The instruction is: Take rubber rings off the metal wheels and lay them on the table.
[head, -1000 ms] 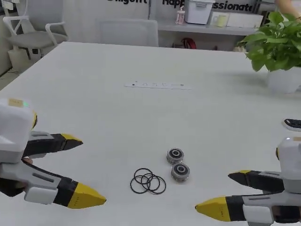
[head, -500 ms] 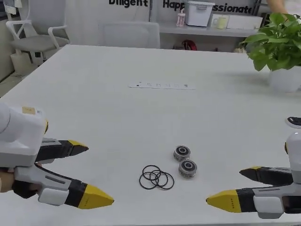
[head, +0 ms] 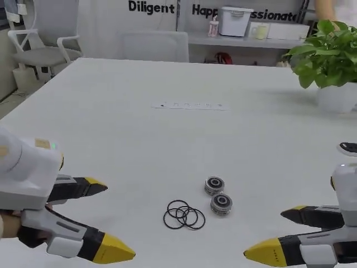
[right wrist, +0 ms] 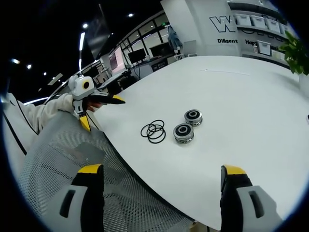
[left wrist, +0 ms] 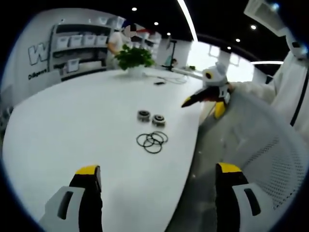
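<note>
The left gripper (head: 120,221) and right gripper (head: 263,234), cut off at the lower corners, had released fingers. Rubber rings (head: 184,215) overlapped beside the metal wheels (head: 221,203), their number unclear.

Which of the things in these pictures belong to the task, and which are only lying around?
For the job: the two metal wheels, the loose rubber rings beside them, the left gripper and right gripper, both open.
Only lying about: the potted plant, the socket strip, the chairs.
</note>
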`<state>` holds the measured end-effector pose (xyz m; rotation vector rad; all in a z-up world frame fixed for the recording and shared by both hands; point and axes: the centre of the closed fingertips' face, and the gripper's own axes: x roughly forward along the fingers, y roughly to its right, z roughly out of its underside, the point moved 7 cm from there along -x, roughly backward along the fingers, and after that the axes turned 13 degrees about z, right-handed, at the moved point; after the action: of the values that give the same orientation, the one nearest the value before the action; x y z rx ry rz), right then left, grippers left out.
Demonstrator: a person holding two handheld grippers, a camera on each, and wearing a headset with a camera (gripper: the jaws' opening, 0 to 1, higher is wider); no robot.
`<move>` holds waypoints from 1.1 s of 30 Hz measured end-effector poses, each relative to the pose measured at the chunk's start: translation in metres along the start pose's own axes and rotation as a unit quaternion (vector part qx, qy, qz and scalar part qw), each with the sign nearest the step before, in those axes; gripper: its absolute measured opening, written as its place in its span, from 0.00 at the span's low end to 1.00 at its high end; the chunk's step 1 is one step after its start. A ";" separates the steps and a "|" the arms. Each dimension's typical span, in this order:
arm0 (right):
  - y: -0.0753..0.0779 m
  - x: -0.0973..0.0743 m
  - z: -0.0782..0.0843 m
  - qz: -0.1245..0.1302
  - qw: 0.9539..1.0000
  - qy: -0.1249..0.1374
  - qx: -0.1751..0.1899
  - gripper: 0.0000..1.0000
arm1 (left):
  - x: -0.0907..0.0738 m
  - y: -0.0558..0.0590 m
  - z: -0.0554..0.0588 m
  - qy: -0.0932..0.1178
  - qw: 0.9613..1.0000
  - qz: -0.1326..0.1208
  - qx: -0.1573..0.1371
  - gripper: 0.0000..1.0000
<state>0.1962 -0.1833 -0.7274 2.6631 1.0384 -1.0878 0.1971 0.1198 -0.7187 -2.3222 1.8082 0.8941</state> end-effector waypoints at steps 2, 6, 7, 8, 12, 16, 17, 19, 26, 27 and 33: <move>0.002 0.002 0.002 -0.002 1.000 -0.007 -0.006 0.97 | 0.002 0.000 0.002 -0.006 1.000 0.000 0.000 1.00; 0.003 0.003 0.004 -0.005 0.999 -0.023 -0.025 0.97 | 0.003 0.001 0.003 -0.011 1.000 0.005 0.000 1.00; 0.003 0.003 0.004 -0.006 0.999 -0.026 -0.030 0.97 | 0.003 0.001 0.003 -0.011 1.000 0.005 0.001 1.00; 0.001 0.004 0.004 -0.008 0.999 -0.029 -0.035 0.97 | 0.003 0.001 0.003 -0.011 1.000 0.006 0.001 1.00; 0.001 0.005 0.008 -0.006 0.996 -0.054 -0.070 0.97 | 0.004 0.001 0.005 -0.015 1.000 0.008 0.000 1.00; 0.002 0.006 0.008 -0.008 0.995 -0.058 -0.077 0.96 | 0.004 0.002 0.005 -0.016 1.000 0.010 0.000 1.00; 0.002 0.006 0.008 -0.009 0.995 -0.059 -0.078 0.96 | 0.004 0.002 0.005 -0.016 1.000 0.010 0.000 1.00; 0.002 0.006 0.008 -0.007 0.995 -0.062 -0.084 0.96 | 0.003 0.002 0.005 -0.016 1.000 0.010 0.000 1.00; 0.001 0.006 0.009 -0.009 0.994 -0.064 -0.088 0.95 | 0.003 0.002 0.006 -0.015 1.000 0.010 -0.002 1.00; 0.001 0.006 0.009 -0.009 0.994 -0.064 -0.088 0.94 | 0.003 0.002 0.006 -0.014 1.000 0.009 -0.001 1.00; 0.001 0.005 0.009 -0.008 0.994 -0.060 -0.086 0.94 | 0.003 0.003 0.006 -0.014 1.000 0.010 -0.003 1.00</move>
<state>0.1941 -0.1838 -0.7378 2.4280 1.0791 -1.0929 0.1919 0.1188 -0.7245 -2.2871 1.8236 0.9321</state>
